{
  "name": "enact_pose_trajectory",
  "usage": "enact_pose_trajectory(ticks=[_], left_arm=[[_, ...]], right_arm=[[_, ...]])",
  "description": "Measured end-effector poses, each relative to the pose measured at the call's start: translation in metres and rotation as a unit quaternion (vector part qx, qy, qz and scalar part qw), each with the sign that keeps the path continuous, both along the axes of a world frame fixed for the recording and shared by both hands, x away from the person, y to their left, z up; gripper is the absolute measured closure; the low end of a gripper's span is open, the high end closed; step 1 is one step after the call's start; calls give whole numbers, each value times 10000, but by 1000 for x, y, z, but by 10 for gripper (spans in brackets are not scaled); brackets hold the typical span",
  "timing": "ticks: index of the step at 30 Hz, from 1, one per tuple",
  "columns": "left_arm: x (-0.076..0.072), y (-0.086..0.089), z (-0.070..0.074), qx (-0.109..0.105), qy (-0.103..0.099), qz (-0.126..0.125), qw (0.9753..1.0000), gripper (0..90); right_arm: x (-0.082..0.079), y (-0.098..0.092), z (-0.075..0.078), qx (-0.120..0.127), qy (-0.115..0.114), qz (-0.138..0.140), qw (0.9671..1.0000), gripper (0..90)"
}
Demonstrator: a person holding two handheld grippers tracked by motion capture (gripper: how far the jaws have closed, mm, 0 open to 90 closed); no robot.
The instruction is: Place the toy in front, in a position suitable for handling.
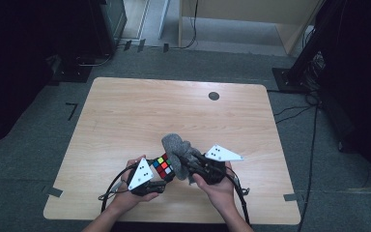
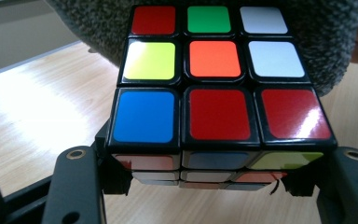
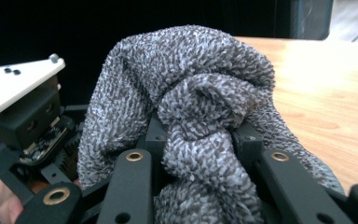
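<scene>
One cube, one cloth, two hand-held grippers, all bunched near the table's front edge.

High view: the left hand-held gripper (image 1: pixel 160 180) clamps the puzzle cube (image 1: pixel 163 166) while the right hand-held gripper (image 1: pixel 187 164) presses a grey cloth (image 1: pixel 175 145) against it; the cube's far side is hidden under the cloth. Left gripper view: nine stickers on top, lower rows dark and hard to read, jaws tight on both sides, table (image 2: pixel 32 107) below. Right gripper view: jaws pinch a bunched wad of cloth, the cube is covered completely.
</scene>
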State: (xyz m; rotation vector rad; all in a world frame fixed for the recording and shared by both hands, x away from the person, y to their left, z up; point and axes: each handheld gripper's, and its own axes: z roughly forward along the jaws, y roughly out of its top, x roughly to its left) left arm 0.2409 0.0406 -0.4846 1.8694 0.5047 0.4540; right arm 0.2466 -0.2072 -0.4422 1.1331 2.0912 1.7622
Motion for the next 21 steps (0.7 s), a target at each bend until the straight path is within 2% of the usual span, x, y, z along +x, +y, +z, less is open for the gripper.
enact_pose_trajectory(ticks=[1, 3, 4, 5, 6, 8, 10, 12, 14, 16, 18, 21], left_arm=[[2, 1, 3, -60, 15, 24, 10000, 342], [7, 2, 12, -152, 44, 58, 9999, 343], [9, 2, 16, -176, 42, 43, 9998, 342], [11, 1, 20, -144, 40, 20, 9999, 343], [13, 0, 24, -61, 8, 6, 10000, 342], [18, -2, 31, 59, -87, 40, 9999, 342], [22, -2, 34, 15, -45, 36, 10000, 342], [22, -1, 32, -11, -124, 16, 9999, 343], [22, 0, 26, -85, -38, 33, 10000, 343], [21, 0, 21, 91, -39, 74, 9999, 343], [20, 0, 15, 230, 71, 100, 9997, 343], [16, -8, 11, 736, 28, 234, 9970, 342]], right_arm=[[3, 1, 1, -41, 53, 13, 10000, 676], [10, 2, 5, -295, 44, -60, 9995, 677], [13, 2, 6, -424, 42, -129, 9990, 677], [17, 2, 7, -452, 127, -166, 9988, 676], [20, 0, 8, -402, 231, -209, 9987, 677], [23, -2, 9, -365, 231, -365, 9984, 678], [22, -4, 13, -274, 108, -481, 9984, 677], [20, -7, 20, -160, -32, -485, 9987, 677], [15, -9, 27, 52, -162, -472, 9987, 677], [8, -8, 31, 78, -370, -420, 9984, 678], [1, -4, 33, 11, -506, -333, 9982, 678], [-10, 11, 34, -387, -856, -157, 9955, 676]])
